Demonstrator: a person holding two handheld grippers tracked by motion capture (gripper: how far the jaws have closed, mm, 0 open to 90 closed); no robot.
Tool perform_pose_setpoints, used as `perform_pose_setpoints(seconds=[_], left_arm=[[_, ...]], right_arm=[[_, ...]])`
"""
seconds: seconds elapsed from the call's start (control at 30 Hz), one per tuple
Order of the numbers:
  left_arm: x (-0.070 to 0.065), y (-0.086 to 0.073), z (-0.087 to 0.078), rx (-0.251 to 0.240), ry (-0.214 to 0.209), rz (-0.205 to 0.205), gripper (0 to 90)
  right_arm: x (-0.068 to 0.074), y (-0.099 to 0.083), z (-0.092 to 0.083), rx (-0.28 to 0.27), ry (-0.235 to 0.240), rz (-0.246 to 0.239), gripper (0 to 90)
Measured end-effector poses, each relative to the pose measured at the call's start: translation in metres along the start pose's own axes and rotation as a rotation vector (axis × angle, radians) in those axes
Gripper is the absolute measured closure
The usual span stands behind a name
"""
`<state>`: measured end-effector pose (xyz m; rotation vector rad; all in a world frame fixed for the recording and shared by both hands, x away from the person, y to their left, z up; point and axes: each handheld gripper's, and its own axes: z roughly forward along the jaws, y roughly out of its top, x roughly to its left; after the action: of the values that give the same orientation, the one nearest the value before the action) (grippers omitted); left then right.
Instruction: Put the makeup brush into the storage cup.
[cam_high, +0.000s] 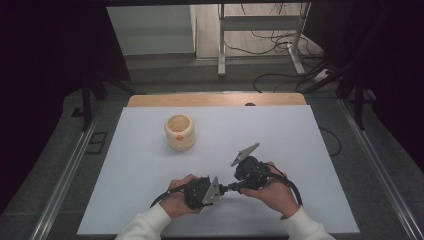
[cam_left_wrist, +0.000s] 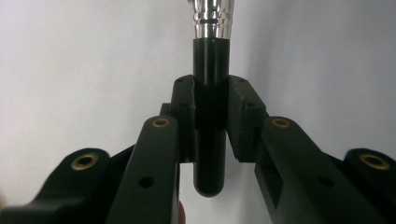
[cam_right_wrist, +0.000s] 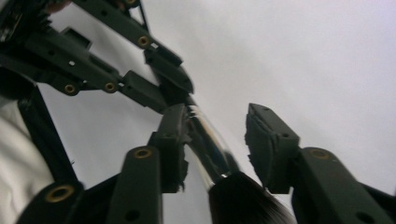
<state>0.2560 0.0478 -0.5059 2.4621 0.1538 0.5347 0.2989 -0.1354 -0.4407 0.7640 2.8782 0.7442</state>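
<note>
Our left claw (cam_left_wrist: 210, 116) pinches the brush (cam_left_wrist: 210, 93) handle; our right claw (cam_right_wrist: 217, 144) stands spread around its ferrule.

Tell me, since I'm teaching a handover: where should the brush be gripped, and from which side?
Best on the black handle, side-on across its width: it is a straight, round stick, and the left tongs already pinch it that way. I would avoid the shiny ferrule, which looks slick and tapered, and the soft bristles; the right tongs stand open around them.
</note>
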Motion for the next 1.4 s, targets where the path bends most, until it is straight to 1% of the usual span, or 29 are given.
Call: perform_pose_setpoints(seconds=[0.1,0.13,0.17,0.2,0.23,0.27,0.3,0.4,0.43,0.47,0.5,0.57,0.6,0.63,0.67,0.7,0.77,0.8,0.83,0.87,0.93,1.0,1.03,1.1,1.27,1.3,1.33,1.37,1.4], left_arm=[[0.000,0.000,0.000,-0.001,0.001,-0.003,74.8],[0.000,0.000,0.000,-0.001,0.001,-0.003,74.8],[0.001,0.000,-0.001,0.001,0.002,-0.003,74.8],[0.002,0.000,-0.001,-0.002,0.001,-0.013,74.8],[0.002,0.000,-0.001,-0.002,0.001,-0.013,74.8],[0.003,-0.001,-0.002,-0.004,-0.003,-0.027,74.8],[0.005,-0.002,-0.002,-0.006,-0.005,-0.031,74.8],[0.010,-0.005,-0.005,-0.020,-0.011,-0.069,74.8],[0.010,-0.005,-0.005,-0.020,-0.011,-0.069,74.8],[0.013,-0.007,-0.007,-0.025,-0.017,-0.087,74.8],[0.015,-0.009,-0.008,-0.036,-0.019,-0.108,74.8],[0.020,-0.011,-0.011,-0.046,-0.023,-0.135,74.8],[0.022,-0.013,-0.011,-0.053,-0.026,-0.149,74.8],[0.023,-0.014,-0.012,-0.060,-0.027,-0.166,74.8],[0.026,-0.016,-0.014,-0.070,-0.032,-0.185,74.8],[0.026,-0.016,-0.014,-0.070,-0.032,-0.185,74.8],[0.030,-0.019,-0.017,-0.086,-0.032,-0.213,74.8],[0.030,-0.019,-0.017,-0.086,-0.032,-0.213,74.8],[0.031,-0.021,-0.019,-0.094,-0.031,-0.227,74.8],[0.032,-0.022,-0.020,-0.103,-0.032,-0.240,74.8],[0.033,-0.023,-0.021,-0.105,-0.032,-0.239,74.8],[0.035,-0.026,-0.023,-0.121,-0.031,-0.266,74.8],[0.035,-0.026,-0.023,-0.121,-0.031,-0.266,74.8],[0.038,-0.028,-0.027,-0.139,-0.025,-0.290,74.8],[0.041,-0.033,-0.032,-0.169,-0.018,-0.321,74.8],[0.042,-0.033,-0.033,-0.173,-0.013,-0.324,74.8],[0.042,-0.034,-0.034,-0.179,-0.013,-0.338,74.8],[0.042,-0.034,-0.034,-0.179,-0.013,-0.338,74.8],[0.044,-0.036,-0.036,-0.193,-0.012,-0.347,74.8]], right_arm=[[-0.004,-0.001,-0.006,-0.032,-0.012,0.020,53.1],[-0.004,-0.001,-0.006,-0.032,-0.012,0.020,53.1],[-0.006,-0.002,-0.008,-0.044,-0.021,0.032,51.8],[-0.010,-0.003,-0.012,-0.073,-0.035,0.048,50.3],[-0.011,-0.004,-0.014,-0.086,-0.040,0.058,49.2],[-0.013,-0.006,-0.016,-0.100,-0.047,0.065,48.0],[-0.015,-0.007,-0.018,-0.116,-0.058,0.075,47.4],[-0.021,-0.010,-0.027,-0.172,-0.075,0.117,44.8],[-0.023,-0.011,-0.030,-0.192,-0.079,0.128,44.6],[-0.023,-0.011,-0.030,-0.192,-0.079,0.128,44.6],[-0.025,-0.013,-0.034,-0.209,-0.083,0.133,43.9],[-0.028,-0.016,-0.041,-0.257,-0.078,0.151,43.1],[-0.030,-0.018,-0.046,-0.281,-0.085,0.161,41.1],[-0.030,-0.018,-0.046,-0.281,-0.085,0.161,41.1],[-0.032,-0.021,-0.050,-0.301,-0.100,0.172,39.8],[-0.032,-0.021,-0.050,-0.301,-0.100,0.172,39.8],[-0.034,-0.025,-0.053,-0.318,-0.112,0.184,38.7],[-0.034,-0.025,-0.053,-0.318,-0.112,0.184,38.7],[-0.036,-0.029,-0.053,-0.325,-0.126,0.189,38.2],[-0.038,-0.031,-0.053,-0.327,-0.128,0.195,37.9],[-0.039,-0.033,-0.053,-0.328,-0.128,0.198,37.7],[-0.043,-0.039,-0.052,-0.326,-0.127,0.212,37.0],[-0.044,-0.041,-0.052,-0.325,-0.129,0.214,36.9],[-0.045,-0.045,-0.051,-0.316,-0.129,0.213,36.6],[-0.049,-0.056,-0.047,-0.308,-0.124,0.216,36.1],[-0.050,-0.058,-0.046,-0.307,-0.124,0.216,35.6],[-0.051,-0.060,-0.046,-0.307,-0.122,0.212,34.7],[-0.052,-0.062,-0.045,-0.307,-0.121,0.210,33.9],[-0.053,-0.065,-0.044,-0.309,-0.125,0.210,33.1]])
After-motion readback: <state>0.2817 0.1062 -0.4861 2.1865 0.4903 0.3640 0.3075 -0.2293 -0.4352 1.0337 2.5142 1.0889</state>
